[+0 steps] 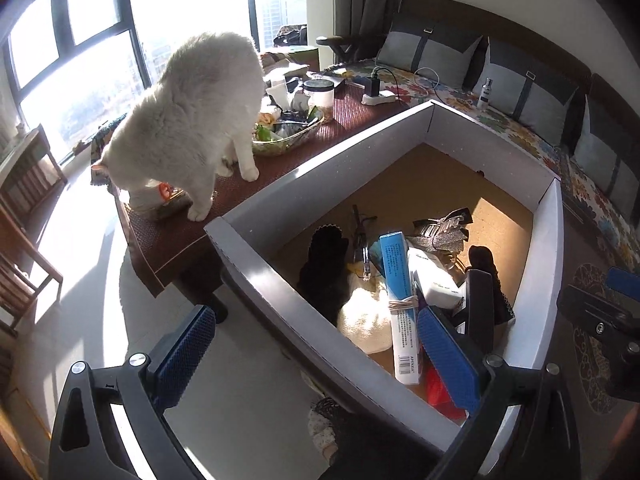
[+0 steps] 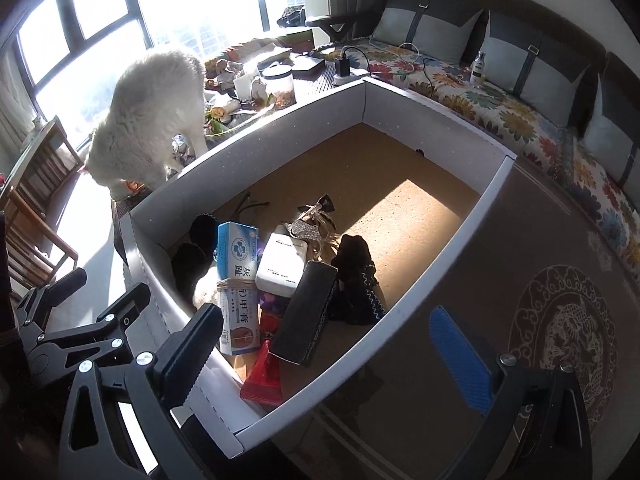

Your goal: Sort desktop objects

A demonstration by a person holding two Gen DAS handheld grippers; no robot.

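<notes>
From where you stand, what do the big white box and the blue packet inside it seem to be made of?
The big white open box looks like corrugated cardboard, matt white on the walls with a bare brown floor; the folded corners and perforated edges suggest it. The tall blue and white packet looks like thin printed card, slightly glossy, with a rubber band around its middle.

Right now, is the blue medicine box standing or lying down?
Lying down. The blue medicine box lies lengthwise inside the white bin, a rubber band around its middle, beside the white device.
</notes>
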